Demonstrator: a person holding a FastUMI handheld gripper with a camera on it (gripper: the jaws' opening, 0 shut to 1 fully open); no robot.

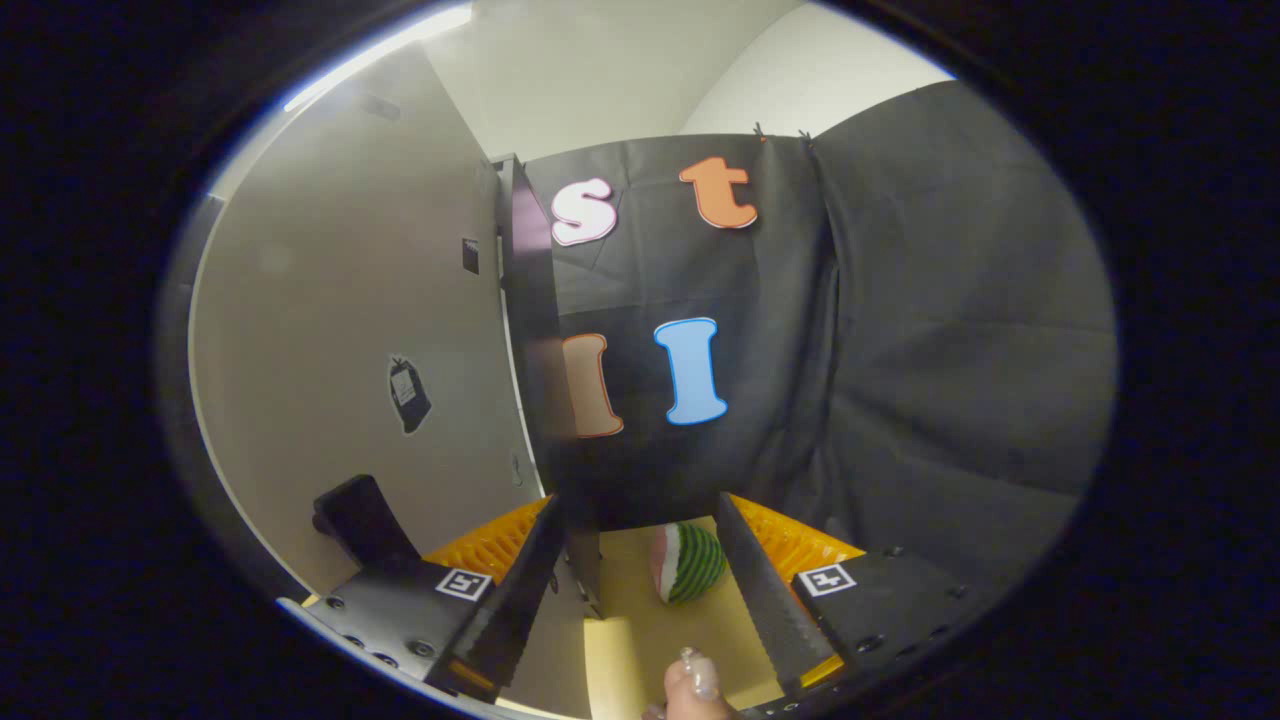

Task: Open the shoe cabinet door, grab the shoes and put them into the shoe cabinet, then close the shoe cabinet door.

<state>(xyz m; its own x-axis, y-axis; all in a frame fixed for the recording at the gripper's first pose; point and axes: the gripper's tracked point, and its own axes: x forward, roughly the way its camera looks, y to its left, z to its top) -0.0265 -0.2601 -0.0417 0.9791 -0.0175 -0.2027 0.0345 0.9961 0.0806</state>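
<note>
Standing open and empty, the tongs [640, 590] face the cabinet door [350, 350] edge [535, 330]. Shoes unseen. Judgement: catch that edge squarely between both fingers and swing steadily, avoiding slippage.

Watermelon-slice toy [687, 562]; yellow floor [640, 630]
</note>
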